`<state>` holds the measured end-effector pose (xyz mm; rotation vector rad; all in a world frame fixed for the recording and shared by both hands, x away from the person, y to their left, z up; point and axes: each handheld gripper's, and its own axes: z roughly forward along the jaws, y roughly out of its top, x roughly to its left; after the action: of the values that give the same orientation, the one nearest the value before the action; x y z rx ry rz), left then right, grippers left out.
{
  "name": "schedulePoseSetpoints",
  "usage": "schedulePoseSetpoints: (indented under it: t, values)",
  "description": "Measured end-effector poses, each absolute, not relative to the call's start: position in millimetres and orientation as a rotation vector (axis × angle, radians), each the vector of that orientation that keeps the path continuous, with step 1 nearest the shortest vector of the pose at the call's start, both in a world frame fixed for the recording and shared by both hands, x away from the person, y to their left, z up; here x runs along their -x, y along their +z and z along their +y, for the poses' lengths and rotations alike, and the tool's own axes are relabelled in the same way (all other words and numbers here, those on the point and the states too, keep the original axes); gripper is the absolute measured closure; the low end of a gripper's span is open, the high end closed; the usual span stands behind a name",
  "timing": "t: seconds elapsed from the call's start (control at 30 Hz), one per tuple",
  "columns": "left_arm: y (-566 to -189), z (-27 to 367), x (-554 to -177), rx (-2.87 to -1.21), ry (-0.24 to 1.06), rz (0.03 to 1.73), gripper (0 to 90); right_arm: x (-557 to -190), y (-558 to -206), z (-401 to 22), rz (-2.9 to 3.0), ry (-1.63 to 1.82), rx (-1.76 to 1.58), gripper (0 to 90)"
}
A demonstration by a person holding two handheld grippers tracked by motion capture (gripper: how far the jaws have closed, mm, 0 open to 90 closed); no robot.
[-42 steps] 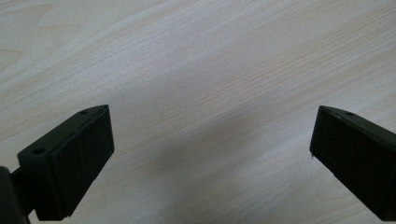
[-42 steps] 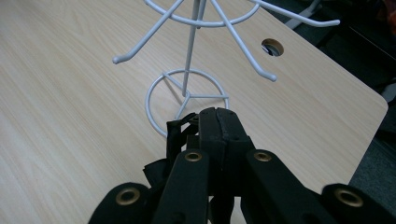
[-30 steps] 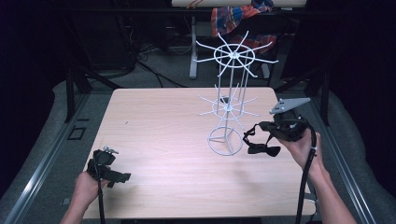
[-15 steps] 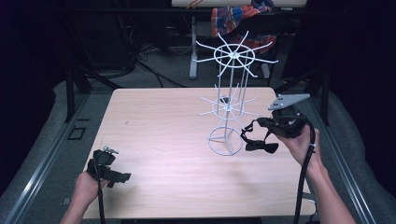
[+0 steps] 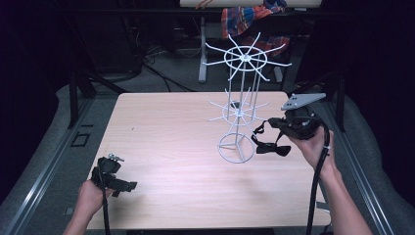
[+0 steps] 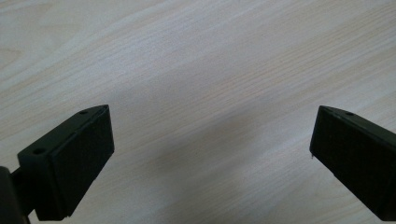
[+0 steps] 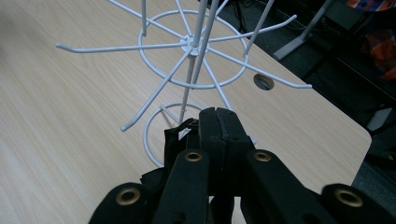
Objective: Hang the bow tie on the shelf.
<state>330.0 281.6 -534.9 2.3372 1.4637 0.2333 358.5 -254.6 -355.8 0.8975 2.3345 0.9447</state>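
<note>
Bow tie (image 5: 272,148) is black, with a thin strap looping up to my right tongs (image 5: 288,126), which are clamped on that strap. It hangs above the counter (image 5: 166,127) near the right edge, just beside the white wire rack's (image 5: 238,110) base ring, its long axis roughly level, running along the counter's width. My left tongs (image 6: 210,154) stand apart over bare wood at the near left corner.

Around my table

The pale wooden table (image 5: 161,137) has a round cable hole (image 7: 264,82) near its far edge. Beyond that edge stand a white post (image 5: 202,49) and a plaid cloth (image 5: 244,17), with dark cables (image 5: 161,49) on the floor.
</note>
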Motion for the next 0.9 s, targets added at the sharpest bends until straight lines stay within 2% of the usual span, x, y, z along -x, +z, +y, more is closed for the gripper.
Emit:
schedulePoseSetpoints:
  t: [0.9]
  values:
    - [-535.2, 281.3, -330.0, -2.337, 0.231, 1.464, 0.0, -371.1, -358.4, -266.9, 2.3, 0.953, -0.897, 90.0]
